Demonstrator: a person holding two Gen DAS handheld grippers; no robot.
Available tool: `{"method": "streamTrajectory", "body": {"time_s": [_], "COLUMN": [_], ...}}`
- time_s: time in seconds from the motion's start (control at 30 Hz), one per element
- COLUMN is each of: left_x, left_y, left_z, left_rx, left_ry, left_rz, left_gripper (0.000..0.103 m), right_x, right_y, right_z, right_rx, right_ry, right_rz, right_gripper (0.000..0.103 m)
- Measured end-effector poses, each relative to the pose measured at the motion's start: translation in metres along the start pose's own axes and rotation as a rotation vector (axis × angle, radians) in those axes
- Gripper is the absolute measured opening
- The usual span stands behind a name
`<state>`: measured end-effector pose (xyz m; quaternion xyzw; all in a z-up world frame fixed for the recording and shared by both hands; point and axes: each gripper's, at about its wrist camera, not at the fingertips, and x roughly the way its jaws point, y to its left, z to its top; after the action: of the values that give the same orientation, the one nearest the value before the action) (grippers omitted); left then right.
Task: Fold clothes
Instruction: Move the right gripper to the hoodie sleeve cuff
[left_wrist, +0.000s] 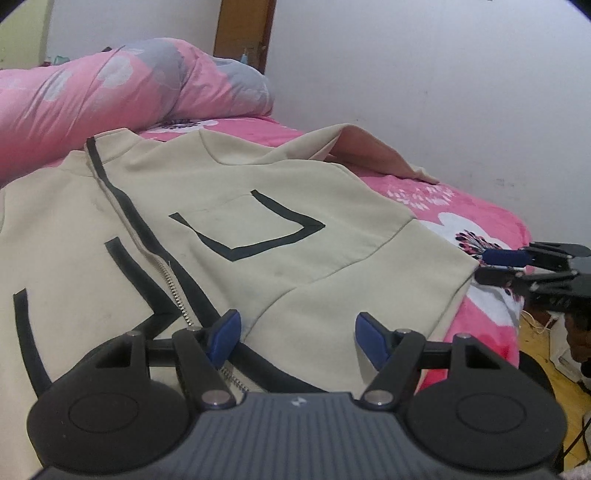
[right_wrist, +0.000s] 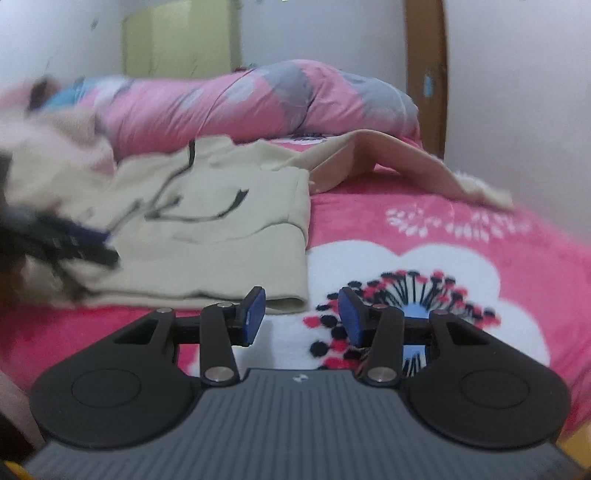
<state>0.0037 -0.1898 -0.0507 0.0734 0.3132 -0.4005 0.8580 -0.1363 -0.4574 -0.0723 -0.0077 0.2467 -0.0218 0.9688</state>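
Observation:
A cream zip-up jacket (left_wrist: 258, 206) with black stripes lies front up on the bed, one sleeve (left_wrist: 369, 151) humped and stretched toward the wall. My left gripper (left_wrist: 297, 332) hovers over the jacket's lower hem beside the zipper, open, with nothing pinched between its blue pads. My right gripper (right_wrist: 302, 312) is open too, low over the flowered blanket just off the jacket's (right_wrist: 221, 221) hem corner, holding nothing. In the left wrist view the right gripper (left_wrist: 495, 266) shows at the jacket's right edge. The left gripper (right_wrist: 85, 240) is a blur at the left of the right wrist view.
A rolled pink and grey duvet (left_wrist: 129, 88) lies behind the jacket at the head of the bed. The pink flowered blanket (right_wrist: 406, 229) covers the bed up to the white wall (left_wrist: 443, 74). The bed's edge drops to a wooden floor (left_wrist: 535, 339) on the right.

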Motion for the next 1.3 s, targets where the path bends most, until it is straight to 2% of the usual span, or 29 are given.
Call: {"method": "streamTrajectory", "body": {"time_s": [0.17, 0.43, 0.7, 0.87, 1.0, 1.07, 1.2, 1.3], "left_x": [-0.004, -0.004, -0.005, -0.005, -0.005, -0.005, -0.003, -0.002], "left_y": [-0.002, -0.001, -0.002, 0.0, 0.002, 0.002, 0.002, 0.001], "left_z": [-0.001, 0.0, -0.002, 0.0, 0.0, -0.001, -0.001, -0.002], "left_rx": [-0.026, -0.069, -0.082, -0.099, -0.104, -0.103, -0.105, -0.1], "left_ry": [-0.01, -0.02, -0.025, -0.02, -0.021, -0.024, -0.022, -0.024], "left_rz": [0.022, 0.03, 0.035, 0.035, 0.034, 0.034, 0.035, 0.041], "left_gripper": [0.07, 0.07, 0.07, 0.07, 0.07, 0.07, 0.07, 0.071], "right_x": [0.002, 0.005, 0.016, 0.011, 0.015, 0.015, 0.019, 0.023], "right_y": [0.015, 0.029, 0.025, 0.039, 0.028, 0.023, 0.035, 0.036], "right_z": [-0.002, 0.002, 0.003, 0.002, 0.0, 0.0, -0.001, 0.003], "right_rx": [-0.169, -0.282, -0.243, -0.323, -0.297, -0.266, -0.359, -0.356], "right_ry": [0.018, 0.001, -0.007, -0.051, -0.024, -0.022, 0.001, 0.0], "right_rz": [-0.022, -0.059, -0.102, -0.024, -0.101, -0.103, -0.091, -0.074], "right_gripper": [0.042, 0.042, 0.043, 0.042, 0.043, 0.043, 0.043, 0.043]}}
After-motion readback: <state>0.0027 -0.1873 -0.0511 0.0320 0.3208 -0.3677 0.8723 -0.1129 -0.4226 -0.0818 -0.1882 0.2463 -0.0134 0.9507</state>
